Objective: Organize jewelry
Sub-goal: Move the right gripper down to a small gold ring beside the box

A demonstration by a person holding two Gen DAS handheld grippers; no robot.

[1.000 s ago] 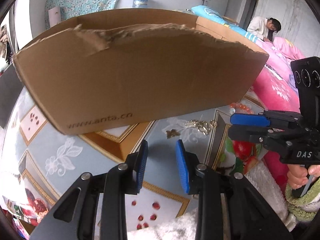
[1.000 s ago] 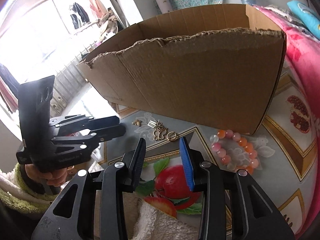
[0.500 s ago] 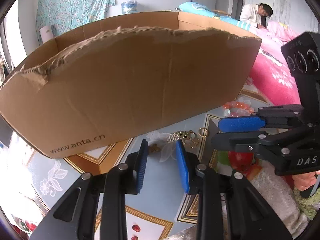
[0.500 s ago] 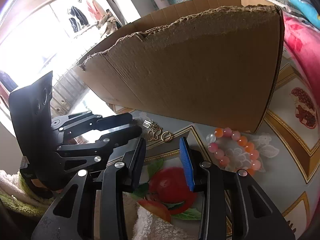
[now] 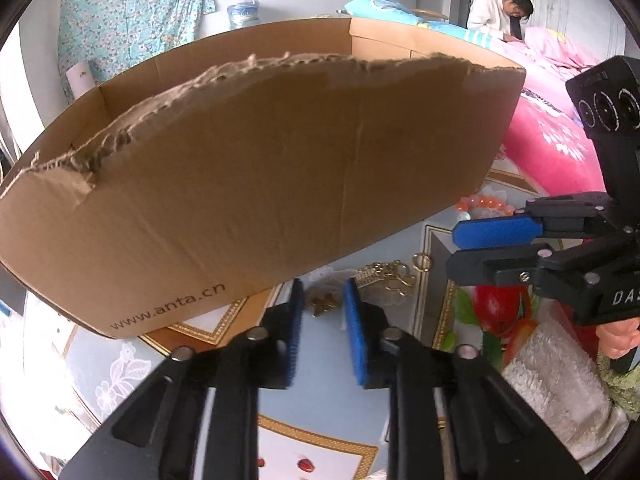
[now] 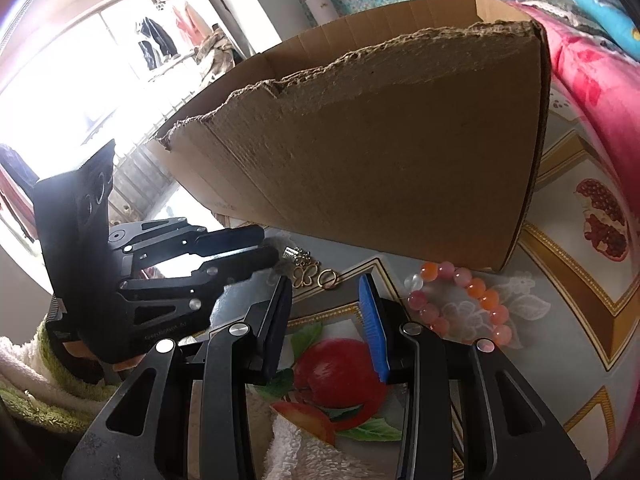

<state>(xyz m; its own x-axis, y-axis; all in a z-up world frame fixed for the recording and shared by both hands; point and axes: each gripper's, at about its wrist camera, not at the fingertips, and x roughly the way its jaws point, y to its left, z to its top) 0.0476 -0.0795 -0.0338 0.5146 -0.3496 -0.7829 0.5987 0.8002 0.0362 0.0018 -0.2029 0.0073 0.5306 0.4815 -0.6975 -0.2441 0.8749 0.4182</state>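
We see the left tongs [image 5: 322,300] low over the counter [image 5: 332,396], angled down, jaws closing w/ blue pads on either side of a small gold charm [image 5: 323,305]. The charm lies on the patterned cloth btwn the pads; pads not pressing on it yet, a gap shows each side. Just right of that, a gold chain cluster [image 5: 386,276] w/ a butterfly piece and a small gold ring [image 5: 421,261] lies on the cloth, close to the front wall of the cardboard box [image 5: 248,184]. The box is open-topped, its near edge torn and ragged, "www.anta.cn" printed low on the front.

The right tongs [image 6: 326,296] sit apart, nothing btwn the pads, hovering over the red fruit print of the cloth. In the right wrist view the same gold cluster [image 6: 306,274] and ring [image 6: 328,279] lie just beyond the tips, near the box base. A bead bracelet [image 6: 460,300], pink and orange, lies on the counter to the right of the tongs, touching or nearly touching the box corner; we can't tell which.

Each view shows the other tool from the side: right tongs [image 5: 472,248] at the edge of the left view, left tongs [image 6: 260,250] beside the gold pieces. A white fuzzy sleeve [image 5: 560,376] shows at the lower right. A person [image 5: 500,16] sits in the background by a pink bed [image 5: 552,144].
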